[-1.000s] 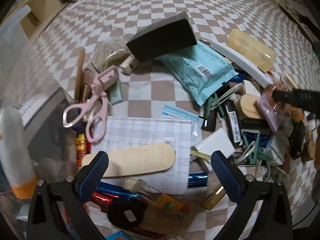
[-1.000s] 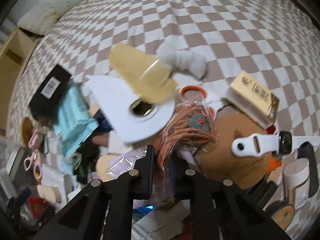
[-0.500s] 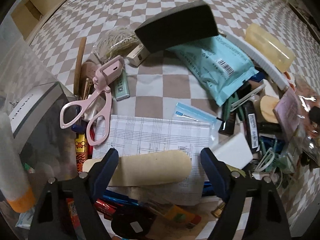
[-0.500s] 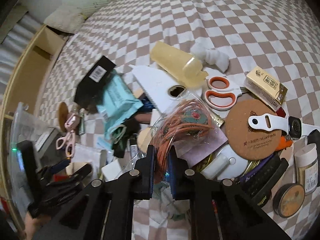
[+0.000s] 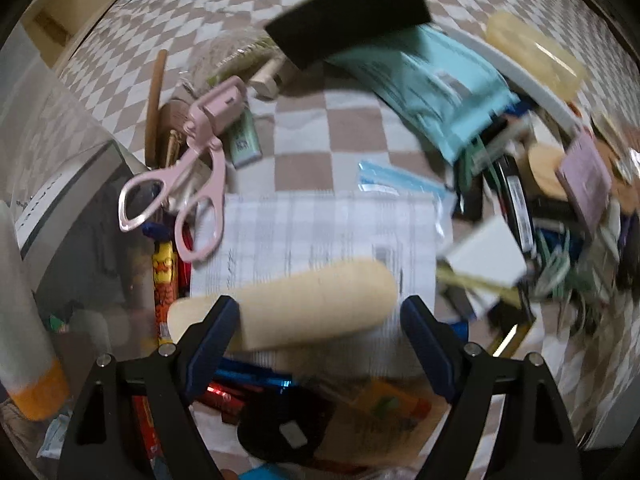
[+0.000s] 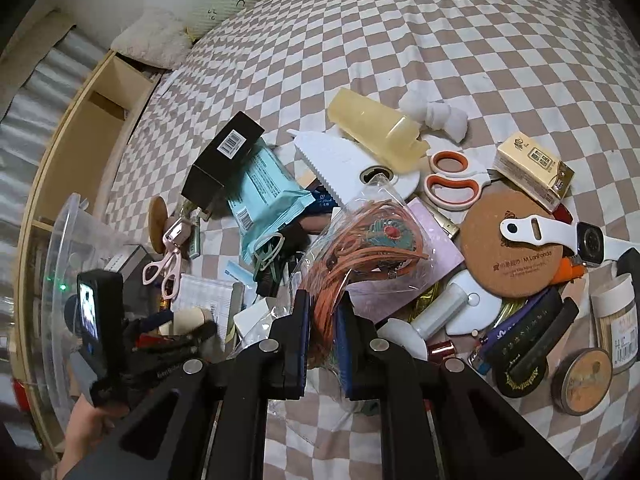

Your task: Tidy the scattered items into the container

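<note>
My right gripper [image 6: 322, 312] is shut on a clear plastic bag of orange cord with a teal ornament [image 6: 360, 248] and holds it above the pile of scattered items. My left gripper [image 5: 320, 320] is open, its fingers on either side of a beige oblong pad [image 5: 288, 310] that lies on a printed paper sheet [image 5: 320, 232]. In the right wrist view the left gripper [image 6: 176, 332] sits low at the left beside the clear plastic container [image 6: 60, 248]. The container wall [image 5: 48, 184] fills the left edge of the left wrist view.
On the checkered bedspread lie pink scissors [image 5: 188, 184], a teal packet [image 5: 424, 88], a black box [image 5: 348, 16], a yellow case [image 6: 376, 132], orange scissors [image 6: 452, 180], a cork coaster [image 6: 516, 248], a white watch [image 6: 560, 236] and jars [image 6: 616, 324]. A wooden shelf [image 6: 80, 132] stands at the left.
My right gripper has lifted the bag of orange cord up and back from the pile. My left gripper has moved forward and narrowed around the beige pad.
</note>
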Action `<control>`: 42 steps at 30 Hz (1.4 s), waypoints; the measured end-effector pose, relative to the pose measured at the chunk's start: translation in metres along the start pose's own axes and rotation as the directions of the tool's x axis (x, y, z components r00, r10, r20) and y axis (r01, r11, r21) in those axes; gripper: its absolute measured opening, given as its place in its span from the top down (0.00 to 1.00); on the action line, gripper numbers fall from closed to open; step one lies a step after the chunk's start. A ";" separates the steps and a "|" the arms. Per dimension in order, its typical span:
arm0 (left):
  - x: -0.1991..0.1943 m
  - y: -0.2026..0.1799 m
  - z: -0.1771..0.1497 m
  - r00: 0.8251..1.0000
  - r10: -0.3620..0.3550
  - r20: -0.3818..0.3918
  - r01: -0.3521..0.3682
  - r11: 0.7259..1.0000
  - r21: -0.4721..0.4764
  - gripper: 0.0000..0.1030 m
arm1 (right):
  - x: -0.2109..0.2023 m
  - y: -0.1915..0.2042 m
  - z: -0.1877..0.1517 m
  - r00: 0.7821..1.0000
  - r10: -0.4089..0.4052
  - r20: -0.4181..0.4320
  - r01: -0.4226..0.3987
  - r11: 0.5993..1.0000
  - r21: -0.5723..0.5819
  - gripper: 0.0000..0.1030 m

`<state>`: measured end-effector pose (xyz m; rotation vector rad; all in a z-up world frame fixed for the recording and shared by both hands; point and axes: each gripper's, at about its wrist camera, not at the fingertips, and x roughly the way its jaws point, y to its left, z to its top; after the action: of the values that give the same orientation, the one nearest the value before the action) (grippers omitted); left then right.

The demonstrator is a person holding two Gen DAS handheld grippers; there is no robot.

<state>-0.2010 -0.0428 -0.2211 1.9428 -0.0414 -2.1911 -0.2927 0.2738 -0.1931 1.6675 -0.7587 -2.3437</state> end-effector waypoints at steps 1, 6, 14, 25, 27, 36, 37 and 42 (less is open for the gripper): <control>0.000 0.000 -0.003 1.000 -0.004 -0.007 0.004 1.000 0.001 0.18 | 0.000 0.000 0.000 1.000 0.002 0.000 -0.002 1.000 0.001 0.87; -0.001 0.005 -0.020 0.998 -0.028 -0.048 0.026 0.999 -0.028 0.27 | -0.005 0.000 -0.003 1.000 0.006 0.006 -0.006 1.000 0.008 0.87; -0.003 -0.009 -0.038 0.995 -0.065 -0.076 0.066 0.998 0.013 0.55 | -0.011 0.000 -0.007 1.000 0.004 0.009 -0.004 1.000 0.020 0.87; 0.001 -0.026 -0.068 0.982 -0.101 -0.161 0.105 0.994 0.020 0.55 | -0.020 0.003 -0.016 1.000 -0.012 0.015 0.012 1.000 0.000 0.87; -0.001 -0.029 -0.073 0.983 -0.097 -0.156 0.102 0.994 0.028 0.55 | -0.022 0.002 -0.017 1.000 -0.014 0.016 0.014 1.000 0.003 0.87; -0.008 -0.061 -0.086 0.995 -0.048 -0.090 0.060 0.990 0.129 0.63 | -0.032 0.001 -0.021 0.999 -0.008 0.031 0.008 1.000 0.017 0.87; -0.009 -0.069 -0.087 0.995 -0.044 -0.086 0.056 0.987 0.149 0.63 | -0.034 0.002 -0.022 0.999 -0.007 0.034 0.006 1.000 0.017 0.87; -0.014 -0.097 -0.092 0.993 -0.094 -0.065 0.105 0.974 0.202 0.63 | -0.041 0.001 -0.024 0.999 -0.005 0.044 0.004 1.000 0.019 0.87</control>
<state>-0.1222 0.0655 -0.2350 2.1587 -0.1719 -2.2747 -0.2557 0.2827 -0.1644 1.6317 -0.7884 -2.3913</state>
